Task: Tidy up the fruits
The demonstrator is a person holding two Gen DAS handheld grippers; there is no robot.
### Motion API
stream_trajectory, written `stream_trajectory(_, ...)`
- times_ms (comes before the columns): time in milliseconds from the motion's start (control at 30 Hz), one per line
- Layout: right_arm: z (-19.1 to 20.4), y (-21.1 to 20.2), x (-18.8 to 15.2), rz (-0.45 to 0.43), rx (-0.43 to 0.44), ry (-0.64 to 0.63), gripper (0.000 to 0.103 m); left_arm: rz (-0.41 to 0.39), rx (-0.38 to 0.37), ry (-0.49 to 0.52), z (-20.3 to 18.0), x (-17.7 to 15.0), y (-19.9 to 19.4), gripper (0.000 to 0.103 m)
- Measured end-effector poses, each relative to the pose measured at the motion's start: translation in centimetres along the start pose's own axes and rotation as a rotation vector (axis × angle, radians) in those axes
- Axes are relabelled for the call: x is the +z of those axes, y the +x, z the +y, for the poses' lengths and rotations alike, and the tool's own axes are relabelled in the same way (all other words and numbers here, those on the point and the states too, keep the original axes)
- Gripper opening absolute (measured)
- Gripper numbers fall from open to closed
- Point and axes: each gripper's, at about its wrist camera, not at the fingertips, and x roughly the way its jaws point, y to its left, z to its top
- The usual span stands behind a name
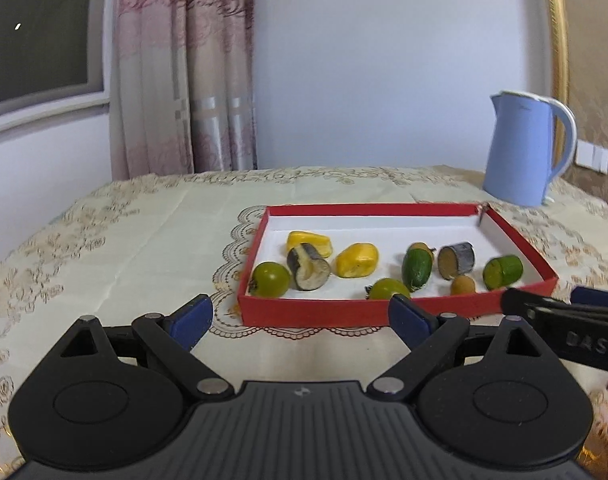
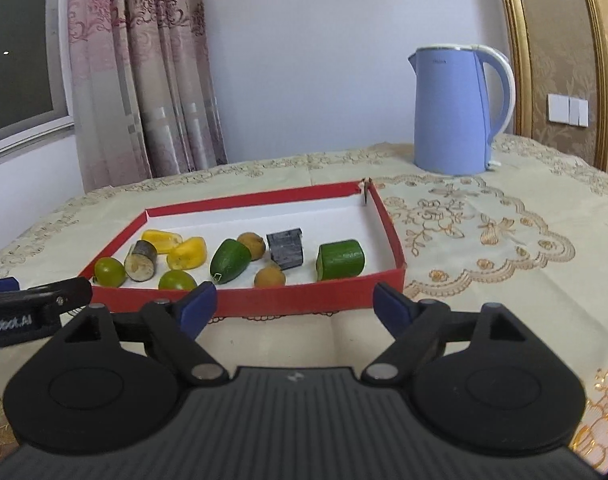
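Observation:
A shallow red box (image 1: 316, 312) (image 2: 304, 300) with a white floor lies on the tablecloth and holds several fruit and vegetable pieces: yellow chunks (image 1: 356, 260) (image 2: 187, 253), green round fruits (image 1: 269, 279) (image 2: 109, 271), cucumber pieces (image 1: 502, 271) (image 2: 341, 259), dark-skinned eggplant pieces (image 1: 308, 267) (image 2: 141, 260) and small brown fruits (image 1: 462, 285) (image 2: 269, 277). My left gripper (image 1: 299, 318) hovers open just before the box's near wall, with nothing between its fingers. My right gripper (image 2: 295, 306) also stands open and empty before the near wall, nearer the box's right end.
A light blue kettle (image 1: 522, 148) (image 2: 456, 110) stands on the table behind the box's right corner. A curtain (image 1: 183, 72) and a window hang behind at left. A gold-framed panel (image 2: 560, 52) rises at right. The embroidered tablecloth (image 2: 484, 240) spreads around the box.

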Motion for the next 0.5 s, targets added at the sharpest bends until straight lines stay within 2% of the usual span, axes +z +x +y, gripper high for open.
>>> stream_trajectory(133, 0.11, 0.10, -0.16, 0.001, -0.006, 0.009, 0.087, 0.001, 0.003, 0.023, -0.59, -0.18, 0.00, 0.095)
stream_trajectory(267, 0.38, 0.09, -0.15, -0.002, -0.007, 0.002, 0.089, 0.035, -0.019, 0.018, -0.72, -0.25, 0.43, 0.095)
stream_trajectory(500, 0.45, 0.15, -0.16, -0.006, -0.013, 0.002, 0.090, 0.044, -0.002, 0.020, -1.10, -0.32, 0.64, 0.095)
